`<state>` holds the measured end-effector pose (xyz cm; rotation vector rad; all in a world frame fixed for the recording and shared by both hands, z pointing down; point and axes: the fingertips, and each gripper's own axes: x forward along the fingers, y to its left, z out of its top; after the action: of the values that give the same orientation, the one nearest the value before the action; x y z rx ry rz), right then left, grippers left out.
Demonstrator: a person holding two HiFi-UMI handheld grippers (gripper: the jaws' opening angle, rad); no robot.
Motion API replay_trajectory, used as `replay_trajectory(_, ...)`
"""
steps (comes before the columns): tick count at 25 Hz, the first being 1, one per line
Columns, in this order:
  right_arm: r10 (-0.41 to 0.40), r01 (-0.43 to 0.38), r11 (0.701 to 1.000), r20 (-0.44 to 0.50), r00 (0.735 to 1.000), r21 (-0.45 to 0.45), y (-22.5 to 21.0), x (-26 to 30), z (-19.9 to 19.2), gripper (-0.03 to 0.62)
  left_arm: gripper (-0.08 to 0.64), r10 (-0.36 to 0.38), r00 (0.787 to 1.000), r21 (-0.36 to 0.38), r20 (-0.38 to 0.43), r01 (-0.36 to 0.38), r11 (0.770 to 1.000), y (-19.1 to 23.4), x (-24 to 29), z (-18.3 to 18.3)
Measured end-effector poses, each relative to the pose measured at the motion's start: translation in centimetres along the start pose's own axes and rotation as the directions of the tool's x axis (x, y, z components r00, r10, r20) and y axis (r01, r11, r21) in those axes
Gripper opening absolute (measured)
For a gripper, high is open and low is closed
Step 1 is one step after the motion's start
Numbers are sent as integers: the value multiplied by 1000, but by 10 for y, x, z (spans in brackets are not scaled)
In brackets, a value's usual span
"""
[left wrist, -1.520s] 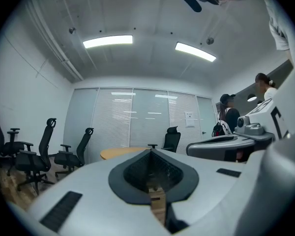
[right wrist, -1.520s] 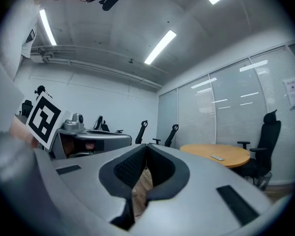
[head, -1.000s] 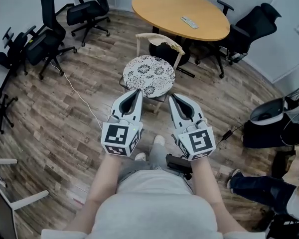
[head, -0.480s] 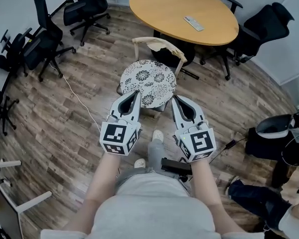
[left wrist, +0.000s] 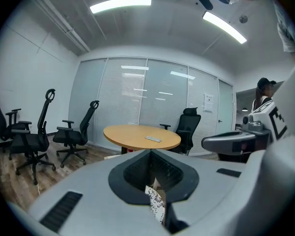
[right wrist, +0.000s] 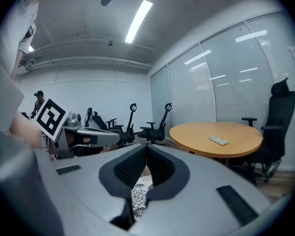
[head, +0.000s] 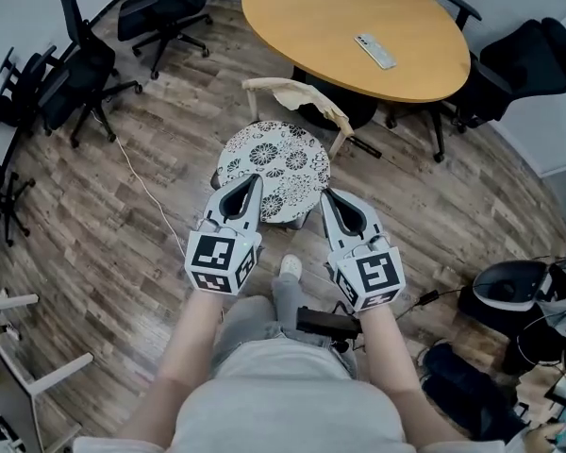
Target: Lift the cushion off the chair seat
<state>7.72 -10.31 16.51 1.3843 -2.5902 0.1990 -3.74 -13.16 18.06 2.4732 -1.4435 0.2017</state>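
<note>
A round cushion (head: 272, 164) with a black and white flower print lies on the seat of a light wooden chair (head: 297, 93) in the head view. My left gripper (head: 255, 178) is shut and empty, its tip over the cushion's near left edge. My right gripper (head: 324, 194) is shut and empty too, its tip at the cushion's near right edge. In the left gripper view a strip of the cushion (left wrist: 156, 203) shows below the closed jaws. The right gripper view shows the cushion (right wrist: 140, 192) under its closed jaws. Whether either tip touches the cushion I cannot tell.
Behind the chair stands an oval wooden table (head: 354, 26) with a remote (head: 374, 50) on it. Black office chairs (head: 71, 78) stand at the left and another (head: 519, 69) at the right. A white cable (head: 141, 182) runs over the wood floor. Bags and gear (head: 509, 291) lie at the right.
Both grippers have moved forward and down toward the chair, staying shut. Their tips now reach the cushion's near edge, where before they hung short of it.
</note>
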Motion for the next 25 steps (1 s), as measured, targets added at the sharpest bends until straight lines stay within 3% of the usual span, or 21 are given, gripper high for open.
replay_trajectory(14,63,-59,997,-71,995,54,7,69,-45,26,2,1,997,-16,-83,-3,1000,38,51,-36)
replay_trajectory(18,81,-79,996,-90,993,32,13,89,-61,26,2,-1,995,-24,-103,-2,1000,55,64,-55)
replay_trajectory(25,-24,31,998,-119,993,60,-18,114,-117,26,2,3,982,-16,-186,-6,1000,86,84,-117)
